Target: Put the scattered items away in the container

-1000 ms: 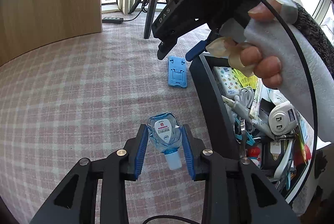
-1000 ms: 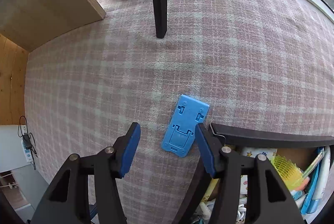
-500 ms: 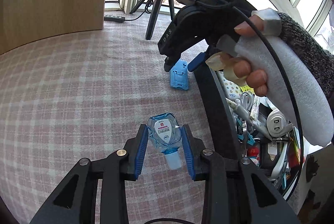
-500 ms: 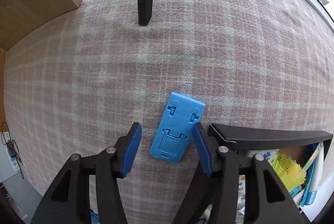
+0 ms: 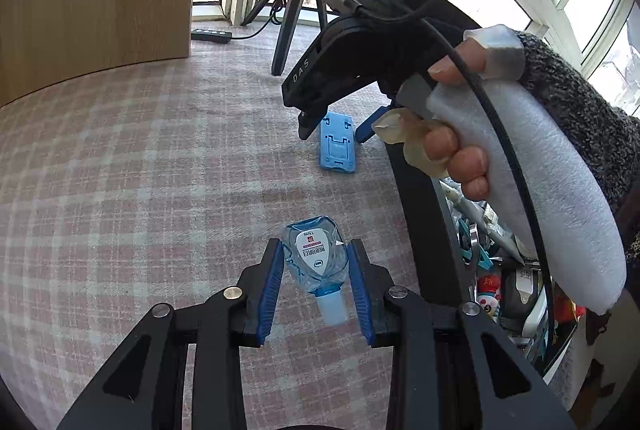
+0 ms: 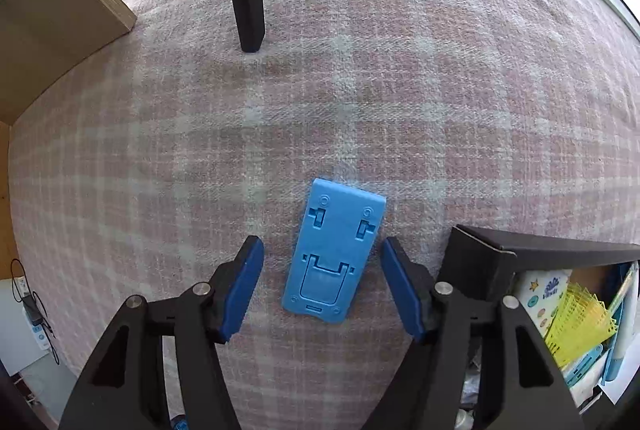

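Fingers: left gripper (image 5: 316,284) clamps bottle (image 5: 316,262); right gripper (image 6: 322,288) opening, straddling stand (image 6: 334,250), flat on carpet, box (image 6: 540,254) at 3 o'clock. Risk: pads skate off thin stand; right finger catches box rim.

Two black grippers are seen, each built of angular arms with triangular cut-outs and round silver screws at the joints. The fingers (image 5: 270,286) of the left gripper (image 5: 315,288) are lined with ribbed blue pads, and the same blue pads (image 6: 240,294) are fitted to the right gripper (image 6: 322,288). On the side of the right gripper's black body the white letters "DAS" are printed. Its handle (image 5: 560,197) is wrapped in white foam, and a black cable (image 5: 500,125) is run along it and looped above. The hand (image 5: 456,133) on the handle is fitted with clear finger covers, and a dark grey knitted sleeve (image 5: 580,109) is worn.
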{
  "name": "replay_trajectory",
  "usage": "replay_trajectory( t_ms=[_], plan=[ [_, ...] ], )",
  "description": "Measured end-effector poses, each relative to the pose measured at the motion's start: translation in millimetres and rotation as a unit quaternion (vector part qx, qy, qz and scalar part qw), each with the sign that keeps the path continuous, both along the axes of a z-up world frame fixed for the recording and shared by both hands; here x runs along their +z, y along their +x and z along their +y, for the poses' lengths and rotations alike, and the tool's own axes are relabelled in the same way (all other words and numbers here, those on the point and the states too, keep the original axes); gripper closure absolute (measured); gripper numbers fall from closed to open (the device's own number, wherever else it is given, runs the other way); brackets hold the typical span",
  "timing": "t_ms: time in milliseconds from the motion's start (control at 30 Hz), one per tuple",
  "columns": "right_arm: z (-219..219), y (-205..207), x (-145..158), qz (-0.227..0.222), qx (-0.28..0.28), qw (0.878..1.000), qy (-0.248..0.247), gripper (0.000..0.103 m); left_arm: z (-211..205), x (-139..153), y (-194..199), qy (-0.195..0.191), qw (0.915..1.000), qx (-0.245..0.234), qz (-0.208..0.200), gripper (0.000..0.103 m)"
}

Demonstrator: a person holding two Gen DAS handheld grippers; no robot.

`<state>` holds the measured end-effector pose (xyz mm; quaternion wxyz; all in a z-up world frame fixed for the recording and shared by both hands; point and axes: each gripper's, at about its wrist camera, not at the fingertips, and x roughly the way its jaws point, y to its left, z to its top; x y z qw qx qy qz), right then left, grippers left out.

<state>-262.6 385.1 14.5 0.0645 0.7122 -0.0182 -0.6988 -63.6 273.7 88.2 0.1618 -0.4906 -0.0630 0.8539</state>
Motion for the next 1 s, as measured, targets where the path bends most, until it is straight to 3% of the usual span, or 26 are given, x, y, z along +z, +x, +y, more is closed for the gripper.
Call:
replay_trajectory(
  t_ms=[33,133,367,533,700,867,1000],
  plan=[
    [-2,1,1,0.007,0.002,1.0,0.005,0.044,-1,0,0,0.0,1.0,0.001,-0.001,0.072],
    [-13,7,6,0.025,0.029,0.999,0.011,0.066,-1,-1,0,-0.002,1.0,0.002,-0.003,0.072],
    [10,58,20,0.04,0.005,0.997,-0.059,0.067,7,11,6,-0.007,0.9999,-0.012,0.006,0.072],
    [28,100,73,0.074,-0.004,0.992,-0.106,0.067,26,29,17,-0.006,0.9989,-0.043,0.019,0.072],
    [63,85,136,0.119,-0.018,0.984,-0.129,0.067,60,41,34,0.002,0.9955,-0.092,0.023,0.072],
    [136,117,170,0.151,-0.052,0.98,-0.121,0.067,102,50,54,0.002,0.9885,-0.148,0.029,0.072],
    [190,141,168,0.16,-0.092,0.979,-0.082,0.067,134,57,65,0.001,0.9818,-0.187,0.034,0.072]
  ],
)
